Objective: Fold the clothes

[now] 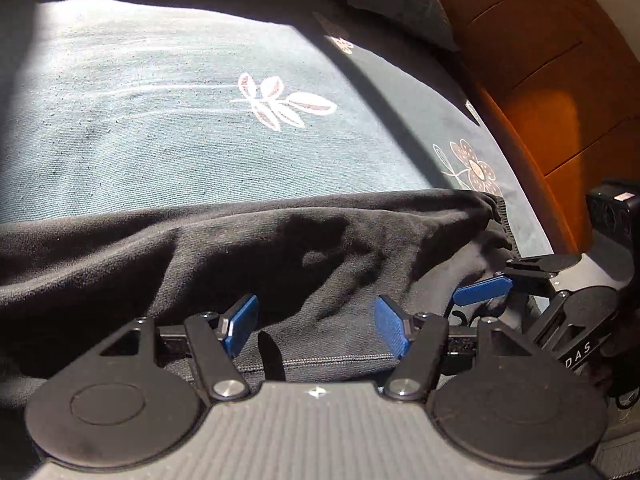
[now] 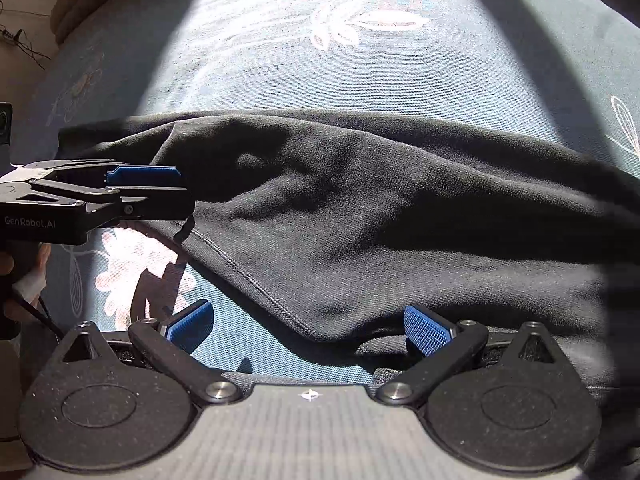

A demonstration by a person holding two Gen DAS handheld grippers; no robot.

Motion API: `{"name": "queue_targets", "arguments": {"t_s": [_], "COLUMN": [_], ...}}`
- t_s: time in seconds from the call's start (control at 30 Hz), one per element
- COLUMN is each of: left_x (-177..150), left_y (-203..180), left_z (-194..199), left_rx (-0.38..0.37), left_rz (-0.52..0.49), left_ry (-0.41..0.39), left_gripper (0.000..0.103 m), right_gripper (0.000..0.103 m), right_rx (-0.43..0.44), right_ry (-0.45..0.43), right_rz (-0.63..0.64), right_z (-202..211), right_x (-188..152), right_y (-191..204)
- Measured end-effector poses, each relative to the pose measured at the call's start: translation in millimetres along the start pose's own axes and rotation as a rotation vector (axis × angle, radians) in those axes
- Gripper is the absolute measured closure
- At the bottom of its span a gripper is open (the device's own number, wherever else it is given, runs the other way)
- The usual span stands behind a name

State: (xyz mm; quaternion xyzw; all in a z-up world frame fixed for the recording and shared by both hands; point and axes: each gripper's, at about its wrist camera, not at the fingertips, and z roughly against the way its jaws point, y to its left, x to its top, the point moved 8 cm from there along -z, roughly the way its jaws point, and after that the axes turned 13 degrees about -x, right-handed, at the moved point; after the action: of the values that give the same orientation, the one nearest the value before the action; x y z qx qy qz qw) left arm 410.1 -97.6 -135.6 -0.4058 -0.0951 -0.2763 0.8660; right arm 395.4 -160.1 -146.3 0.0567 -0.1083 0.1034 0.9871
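Observation:
A black garment [image 1: 280, 248] lies crumpled across a blue-grey flowered bedspread [image 1: 160, 120], its stitched hem [image 2: 256, 280] running diagonally toward me. My left gripper [image 1: 316, 328] hovers open over the cloth, its blue pads wide apart with only loose fabric below them. In the right wrist view the left gripper [image 2: 180, 188] comes in from the left edge, over the garment's left end. My right gripper [image 2: 308, 328] is open too, and the garment's lower hem corner lies between its pads without being pressed. One blue pad of the right gripper [image 1: 482, 290] shows at the garment's right end.
The bedspread [image 2: 360, 60] stretches beyond the garment, with a bright patch of sunlight on it. An orange-brown wooden panel [image 1: 540, 80] borders the bed on the right. A dark pillow [image 1: 400, 0] lies at the far end. Cables [image 2: 20, 40] trail beyond the bed's left edge.

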Motion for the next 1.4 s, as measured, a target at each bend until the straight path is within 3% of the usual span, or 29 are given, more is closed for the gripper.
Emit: {"name": "queue_targets", "arguments": {"t_s": [0.1,0.2,0.37,0.57,0.7,0.77,0.8,0.87,0.93,1.0,1.07,1.13,1.27,1.4], "left_x": [-13,-30,-49,-11,-8,-15,-20,-28,-33,-29,-19,2,45,55], "left_y": [1,6,9,-14,3,6,6,9,11,13,16,19,26,40], "left_z": [-5,7,26,19,-8,-7,-3,5,15,30,46,63,81,57], "left_rx": [0.020,-0.002,0.017,-0.036,-0.003,-0.024,-0.042,-0.068,-0.072,-0.027,0.016,0.043,0.065,0.065], "left_rz": [-0.023,0.058,0.140,0.032,0.069,0.091,0.122,0.188,0.230,0.200,0.161,0.123,0.048,0.064], "left_ry": [0.056,0.076,0.132,0.038,0.065,0.026,0.017,0.009,0.009,-0.005,-0.037,-0.097,-0.197,-0.166], "left_gripper": [0.037,0.037,0.037,0.035,0.035,0.033,0.031,0.031,0.031,0.031,0.031,0.031,0.031,0.031], "right_gripper": [0.000,0.000,0.000,0.000,0.000,0.002,0.008,0.033,0.047,0.060,0.079,0.087,0.086,0.086], "right_rx": [-0.013,-0.024,-0.025,-0.001,0.019,0.024,0.025,0.028,0.047,0.058,0.071,0.093,0.116,0.113], "right_ry": [-0.065,-0.105,-0.020,0.035,-0.038,-0.090,-0.117,-0.168,-0.175,-0.174,-0.139,-0.095,-0.040,-0.020], "right_rz": [0.000,0.035,-0.020,0.018,-0.023,-0.029,-0.025,-0.014,0.013,0.041,0.048,0.045,0.070,0.117], "right_z": [2,-5,-23,-16,2,11,15,22,14,1,-13,-24,-26,-23], "right_x": [16,25,-14,-32,3,27,41,69,87,96,97,89,59,47], "right_y": [-9,-9,-7,0,-14,-21,-24,-31,-26,-19,-15,-8,6,13]}}
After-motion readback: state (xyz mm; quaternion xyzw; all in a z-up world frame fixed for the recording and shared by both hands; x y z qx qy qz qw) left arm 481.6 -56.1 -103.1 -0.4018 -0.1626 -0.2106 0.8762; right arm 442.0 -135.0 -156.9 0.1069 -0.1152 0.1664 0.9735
